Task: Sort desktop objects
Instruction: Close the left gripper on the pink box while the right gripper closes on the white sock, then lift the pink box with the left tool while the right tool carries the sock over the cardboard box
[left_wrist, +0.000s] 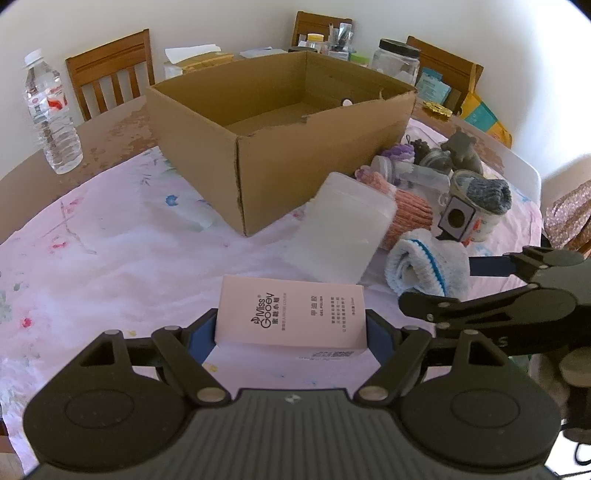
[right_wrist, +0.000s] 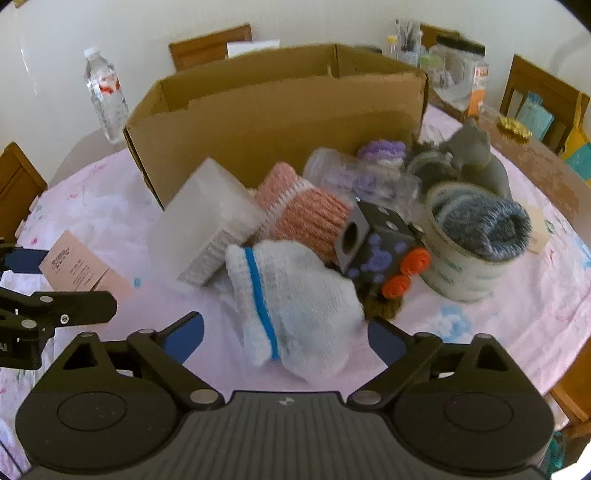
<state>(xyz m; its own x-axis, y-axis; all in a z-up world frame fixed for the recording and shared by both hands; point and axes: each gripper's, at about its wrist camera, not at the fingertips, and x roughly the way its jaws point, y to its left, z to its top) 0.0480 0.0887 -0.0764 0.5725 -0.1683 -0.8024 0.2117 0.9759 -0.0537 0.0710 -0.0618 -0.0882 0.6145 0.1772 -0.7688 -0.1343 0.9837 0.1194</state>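
My left gripper (left_wrist: 291, 332) is shut on a pink nail-polish box (left_wrist: 291, 314), held just above the floral tablecloth; the box also shows in the right wrist view (right_wrist: 75, 267). An open, empty cardboard box (left_wrist: 280, 147) stands behind it. My right gripper (right_wrist: 286, 338) is open with its fingers either side of a rolled white sock with a blue stripe (right_wrist: 295, 306), seen also in the left wrist view (left_wrist: 424, 262). A frosted plastic box (right_wrist: 207, 221), a pink knit roll (right_wrist: 306, 214) and a black cube with orange knobs (right_wrist: 376, 251) lie just beyond.
A tape roll holding a grey sock (right_wrist: 476, 236), a grey figurine (right_wrist: 476, 155) and purple knit items (right_wrist: 380, 151) crowd the right side. A water bottle (left_wrist: 51, 114) stands at the left. Chairs and jars (left_wrist: 399, 59) line the far edge.
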